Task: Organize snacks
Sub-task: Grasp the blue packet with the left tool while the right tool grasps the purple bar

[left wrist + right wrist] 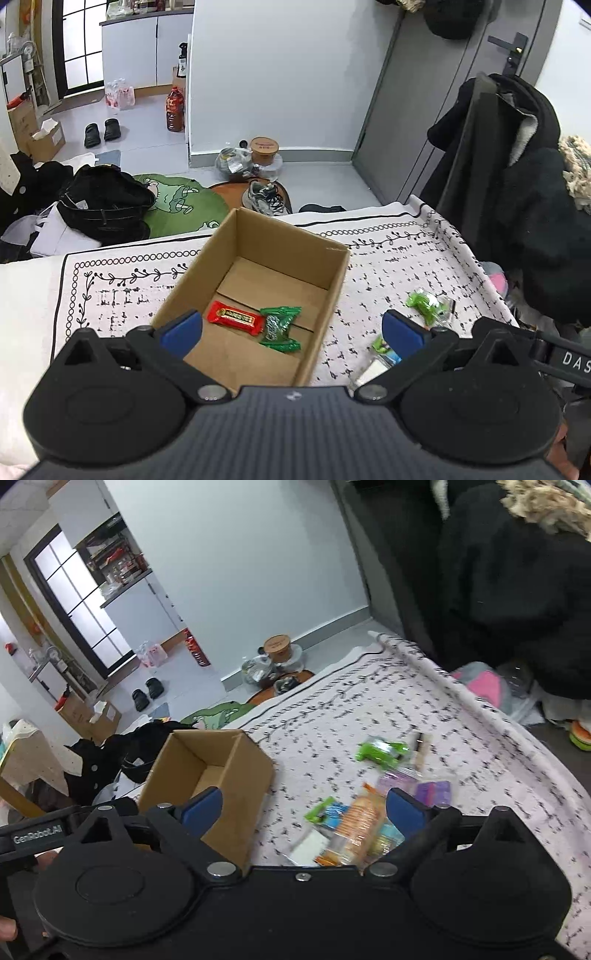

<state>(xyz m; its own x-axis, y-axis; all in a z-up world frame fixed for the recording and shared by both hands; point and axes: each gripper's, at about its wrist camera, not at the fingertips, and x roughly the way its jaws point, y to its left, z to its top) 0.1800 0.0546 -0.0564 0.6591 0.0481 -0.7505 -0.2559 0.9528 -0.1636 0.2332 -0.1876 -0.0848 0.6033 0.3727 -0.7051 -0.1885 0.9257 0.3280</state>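
Note:
An open cardboard box (334,266) stands on the patterned cloth and holds a red snack bar (234,317) and a green candy pack (280,328). My left gripper (291,334) is open and empty above the box's near end. In the right wrist view the box (243,771) is at the left. My right gripper (304,810) is open over a pile of loose snacks: an orange cracker pack (360,823), a green and blue pack (325,812), purple packs (432,792) and a green pack (384,751). The green pack also shows in the left wrist view (424,302).
The white cloth with black print (480,768) covers the table, whose far edge (332,218) drops to the floor. Shoes, bags and a green rug (177,199) lie beyond. A dark coat (524,177) hangs at the right.

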